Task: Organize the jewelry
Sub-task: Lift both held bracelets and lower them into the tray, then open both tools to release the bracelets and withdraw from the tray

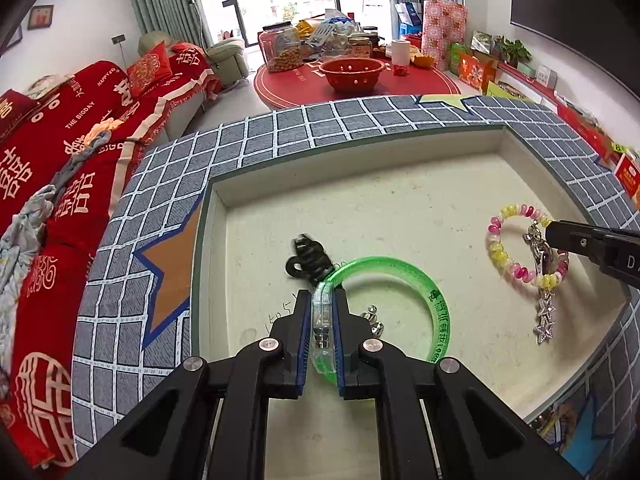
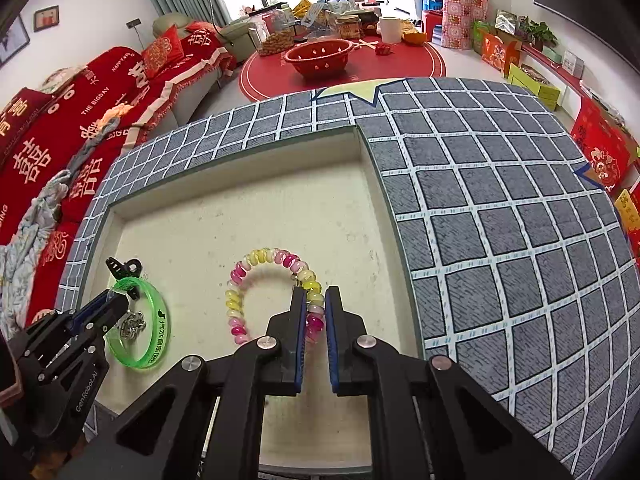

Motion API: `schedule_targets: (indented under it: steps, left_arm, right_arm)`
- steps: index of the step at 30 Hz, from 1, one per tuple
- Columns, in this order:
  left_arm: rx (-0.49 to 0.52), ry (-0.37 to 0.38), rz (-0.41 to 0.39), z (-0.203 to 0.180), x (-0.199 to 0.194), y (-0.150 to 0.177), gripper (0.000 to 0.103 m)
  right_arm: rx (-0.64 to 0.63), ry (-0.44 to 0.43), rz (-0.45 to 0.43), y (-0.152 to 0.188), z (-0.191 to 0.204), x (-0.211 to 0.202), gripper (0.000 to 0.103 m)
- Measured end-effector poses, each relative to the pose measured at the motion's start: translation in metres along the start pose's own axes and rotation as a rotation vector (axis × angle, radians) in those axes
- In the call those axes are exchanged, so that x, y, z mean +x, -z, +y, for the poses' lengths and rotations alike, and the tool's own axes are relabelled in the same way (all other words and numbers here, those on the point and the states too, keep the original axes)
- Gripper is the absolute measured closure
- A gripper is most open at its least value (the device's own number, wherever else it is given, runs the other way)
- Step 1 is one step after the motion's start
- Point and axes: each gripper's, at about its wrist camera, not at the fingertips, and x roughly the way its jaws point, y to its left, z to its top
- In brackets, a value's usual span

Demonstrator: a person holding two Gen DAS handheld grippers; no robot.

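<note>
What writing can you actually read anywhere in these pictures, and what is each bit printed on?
"GenRobot.AI": side of the left gripper, seen from the right wrist.
"THE BIGDAY": red sofa cover.
"HAPPY": same cover, higher up; the rest is too small.
"DA": right gripper, cut off by the frame edge.
Green bangle: dark printed characters, too blurred to read.
Pen marks on the tray floor: illegible.

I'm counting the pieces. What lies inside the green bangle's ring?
Inside the green bangle, held by the left tongs, a few small silver metal pieces show on the tray floor. The tongs hide the ring's near part, so more could sit there.
</note>
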Motion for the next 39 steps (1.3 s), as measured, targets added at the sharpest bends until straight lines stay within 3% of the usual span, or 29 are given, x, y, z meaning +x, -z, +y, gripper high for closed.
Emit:
schedule_targets:
  steps: [7, 9, 11, 19, 26, 29, 32, 39]
  left_arm:
    - [-0.002, -0.020, -0.010, 0.001, -0.006, -0.001, 0.080]
    - [-0.005, -0.026, -0.016, 0.001, -0.009, -0.002, 0.080]
    - [-0.005, -0.031, -0.028, 0.000, -0.013, -0.003, 0.080]
    - [-0.028, -0.020, -0.064, 0.003, -0.031, -0.005, 0.080]
    - [-0.052, 0.002, -0.117, 0.010, -0.062, 0.004, 0.079]
    - [-0.060, 0.015, -0.127, 0.013, -0.074, 0.012, 0.079]
    - [-0.077, 0.028, -0.130, 0.016, -0.084, 0.023, 0.079]
    - [-0.098, 0.052, -0.124, 0.020, -0.101, 0.050, 0.079]
  right_arm:
    - [0.014, 0.002, 0.022, 0.002, -0.003, 0.004, 0.091]
    - [0.023, -0.006, 0.031, 0.001, -0.005, 0.004, 0.078]
    - [0.036, -0.020, 0.023, 0.001, -0.007, 0.002, 0.048]
    - [0.077, -0.111, -0.030, 0.001, -0.005, -0.022, 0.048]
    - [0.077, -0.151, -0.085, 0.010, 0.000, -0.055, 0.041]
    - [0.071, -0.170, -0.101, 0.017, 0.003, -0.071, 0.039]
    - [0.070, -0.185, -0.113, 0.025, 0.005, -0.083, 0.030]
    - [0.071, -0.199, -0.126, 0.050, 0.002, -0.109, 0.030]
